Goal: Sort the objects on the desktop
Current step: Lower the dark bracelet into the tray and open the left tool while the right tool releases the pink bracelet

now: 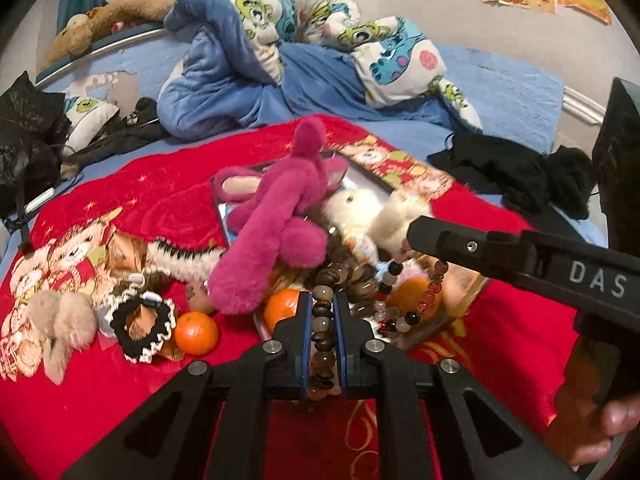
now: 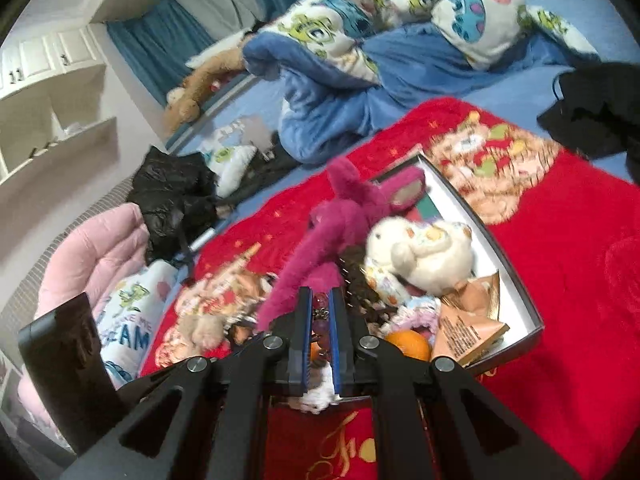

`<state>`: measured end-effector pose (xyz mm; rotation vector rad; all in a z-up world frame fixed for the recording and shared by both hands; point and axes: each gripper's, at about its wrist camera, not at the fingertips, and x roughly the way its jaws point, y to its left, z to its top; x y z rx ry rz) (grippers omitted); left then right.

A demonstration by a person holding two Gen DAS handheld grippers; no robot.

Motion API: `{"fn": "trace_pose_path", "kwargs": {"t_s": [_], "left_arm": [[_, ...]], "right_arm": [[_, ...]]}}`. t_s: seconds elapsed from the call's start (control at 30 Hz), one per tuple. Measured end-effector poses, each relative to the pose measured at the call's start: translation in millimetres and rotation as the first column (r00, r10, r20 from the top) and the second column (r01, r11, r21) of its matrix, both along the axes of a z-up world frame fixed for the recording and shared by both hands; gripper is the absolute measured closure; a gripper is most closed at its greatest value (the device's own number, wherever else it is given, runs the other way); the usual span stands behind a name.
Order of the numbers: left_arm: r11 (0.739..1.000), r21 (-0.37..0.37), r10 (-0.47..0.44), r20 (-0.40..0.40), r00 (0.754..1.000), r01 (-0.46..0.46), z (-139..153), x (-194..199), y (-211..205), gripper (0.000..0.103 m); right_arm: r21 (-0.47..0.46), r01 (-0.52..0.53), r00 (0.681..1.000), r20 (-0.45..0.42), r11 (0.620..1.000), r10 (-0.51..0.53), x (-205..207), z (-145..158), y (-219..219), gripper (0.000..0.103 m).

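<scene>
My left gripper (image 1: 322,300) is shut on a brown bead bracelet (image 1: 322,336) just above the near edge of a shallow box (image 1: 466,294). My right gripper (image 2: 320,300) is shut on a string of purple and red beads (image 2: 321,304); it reaches in from the right in the left wrist view (image 1: 412,236), with red and black beads (image 1: 428,300) hanging below it. The box (image 2: 516,280) holds a pink plush toy (image 1: 276,216), a white plush toy (image 2: 420,256), an orange (image 2: 408,344) and snack packets (image 2: 468,328).
On the red blanket (image 1: 100,392) left of the box lie an orange (image 1: 196,333), a black-and-white scrunchie (image 1: 140,324), a beige plush (image 1: 60,324) and a striped furry item (image 1: 188,260). Blue bedding (image 1: 248,76) and black clothes (image 1: 508,172) lie beyond.
</scene>
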<state>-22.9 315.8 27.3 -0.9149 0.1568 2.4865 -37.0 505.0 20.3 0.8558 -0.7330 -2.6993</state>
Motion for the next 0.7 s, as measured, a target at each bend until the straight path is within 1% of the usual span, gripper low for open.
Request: {"fn": "trace_pose_path", "kwargs": {"t_s": [0.1,0.23,0.33,0.5,0.7], "left_arm": [[1.000,-0.005,0.006,0.015,1.000,-0.006,-10.8,-3.2,-0.3,0.092],[1.000,-0.021,0.010,0.017,1.000,-0.009,-20.4,-7.4,1.3,0.092],[1.000,-0.017,0.009,0.028,1.000,-0.008,-25.7,-9.9,2.2,0.092],[1.000,-0.009,0.017,0.044,0.999,-0.017,-34.6,-13.6,1.4,0.092],[1.000,0.013,0.014,0.042,0.999,-0.015,-32.2,-11.7,1.7,0.092]], "right_arm": [[0.015,0.001,0.998,0.059,1.000,-0.002,-10.8,-14.5,-0.7,0.095],[0.081,0.001,0.993,0.116,0.997,-0.010,-19.1,-27.1,-6.8,0.095],[0.118,-0.004,0.991,0.133,0.993,-0.012,-22.2,-31.0,-10.6,0.095],[0.135,-0.013,0.988,0.155,0.991,-0.008,-30.5,-38.1,-13.5,0.095],[0.153,-0.010,0.987,0.157,0.988,-0.015,-30.3,-37.0,-16.6,0.095]]}}
